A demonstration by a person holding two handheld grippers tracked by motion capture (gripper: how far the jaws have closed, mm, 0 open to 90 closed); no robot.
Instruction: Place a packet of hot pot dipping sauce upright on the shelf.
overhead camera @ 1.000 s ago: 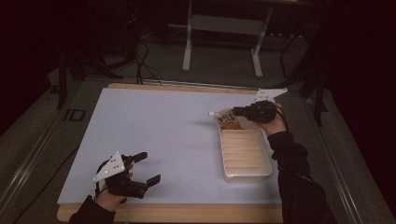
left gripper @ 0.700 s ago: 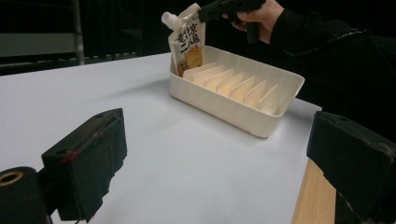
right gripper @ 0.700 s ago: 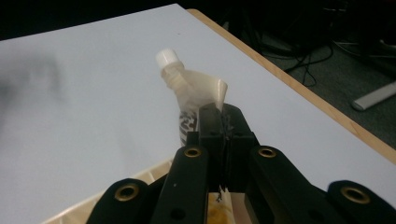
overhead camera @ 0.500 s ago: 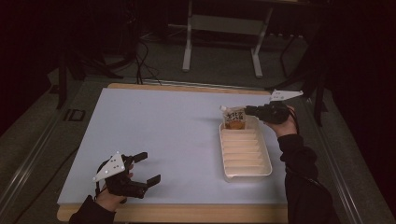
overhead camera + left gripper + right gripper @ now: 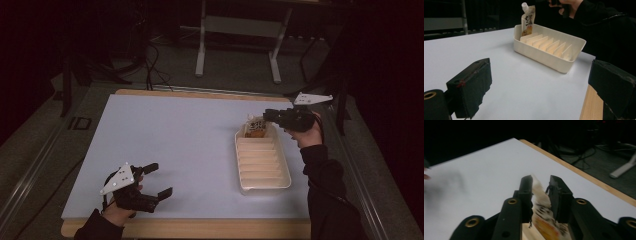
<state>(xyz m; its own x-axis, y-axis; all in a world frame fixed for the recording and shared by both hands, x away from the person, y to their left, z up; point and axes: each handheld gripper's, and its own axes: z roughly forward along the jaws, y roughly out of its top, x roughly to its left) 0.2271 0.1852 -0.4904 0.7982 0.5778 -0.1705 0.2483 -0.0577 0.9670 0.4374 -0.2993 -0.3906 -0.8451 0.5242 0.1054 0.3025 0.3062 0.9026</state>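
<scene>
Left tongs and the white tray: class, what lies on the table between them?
Nothing: the high view shows bare white table between the left tongs and the tray.

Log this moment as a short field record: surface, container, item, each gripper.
surface: white table top with a wooden edge
container: cream slotted tray on the person's right side of the table
item: spouted pouch, upright at the tray's far end slot
right gripper: at the pouch, jaws either side of its top; grip unclear
left gripper: jaws open, holding nothing, near the table's front edge
</scene>
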